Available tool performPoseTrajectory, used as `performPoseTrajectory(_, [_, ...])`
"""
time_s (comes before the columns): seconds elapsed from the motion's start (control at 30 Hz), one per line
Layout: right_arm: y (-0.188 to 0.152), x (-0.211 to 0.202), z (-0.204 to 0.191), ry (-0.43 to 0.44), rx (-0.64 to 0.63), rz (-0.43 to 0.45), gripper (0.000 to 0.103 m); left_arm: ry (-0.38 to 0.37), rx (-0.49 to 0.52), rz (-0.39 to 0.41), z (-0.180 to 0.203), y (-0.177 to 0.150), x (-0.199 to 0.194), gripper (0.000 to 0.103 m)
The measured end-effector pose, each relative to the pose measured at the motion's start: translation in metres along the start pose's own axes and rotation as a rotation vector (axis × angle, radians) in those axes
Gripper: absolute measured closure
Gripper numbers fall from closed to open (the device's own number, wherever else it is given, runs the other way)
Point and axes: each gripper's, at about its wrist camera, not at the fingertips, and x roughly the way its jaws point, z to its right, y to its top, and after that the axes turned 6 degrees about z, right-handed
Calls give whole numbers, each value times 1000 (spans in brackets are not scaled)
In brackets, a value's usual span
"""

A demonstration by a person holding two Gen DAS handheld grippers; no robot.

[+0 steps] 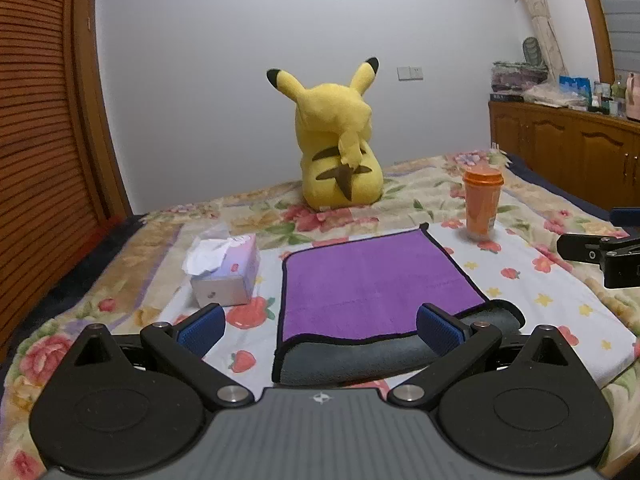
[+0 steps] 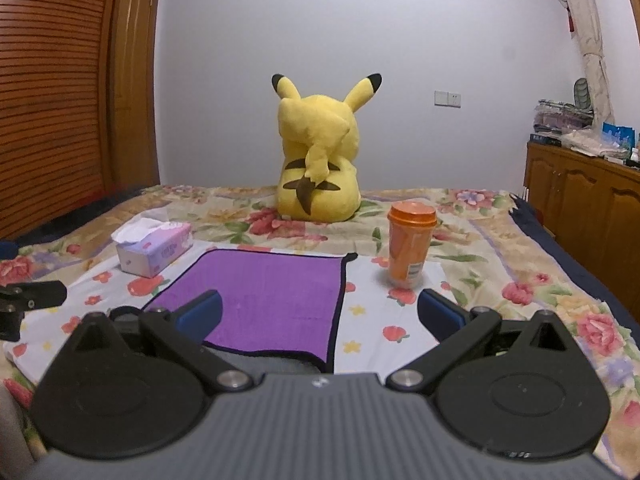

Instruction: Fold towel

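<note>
Left wrist view: the left gripper (image 1: 320, 326) hung with its jaws spread wide and nothing between them, its blue pads (image 1: 202, 330) low over the near edge of the purple towel (image 1: 372, 284). The towel lay flat on the bed (image 1: 120, 264), purple face up inside a black border, and its near edge was turned back to show a grey underside (image 1: 352, 360). The right-hand pad stood over that grey fold; whether it touched the cloth could not be told. At the right edge of this view the right gripper (image 2: 320, 316) showed as a black part, apart from the towel.

In the right wrist view that gripper was likewise wide open and empty, its left pad over the towel's near part and its right pad over the floral bedspread.

Left of the towel, just beside it, stood a tissue box (image 1: 226, 274) with a white tissue sticking out; its print was too small to read. To the far right of the towel stood an upright orange cup (image 2: 410, 250) with a lid, and its label was also unreadable. Farther back a yellow plush toy (image 2: 320, 160) sat with its back to the cameras. A wooden cabinet (image 2: 588, 200) stood at the far right.
</note>
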Motion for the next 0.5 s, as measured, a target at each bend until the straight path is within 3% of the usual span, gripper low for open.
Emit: performPoseTrajectory(0.5, [-5, 40, 1, 9, -21, -75, 0, -27, -23, -88, -12, -6, 41, 0])
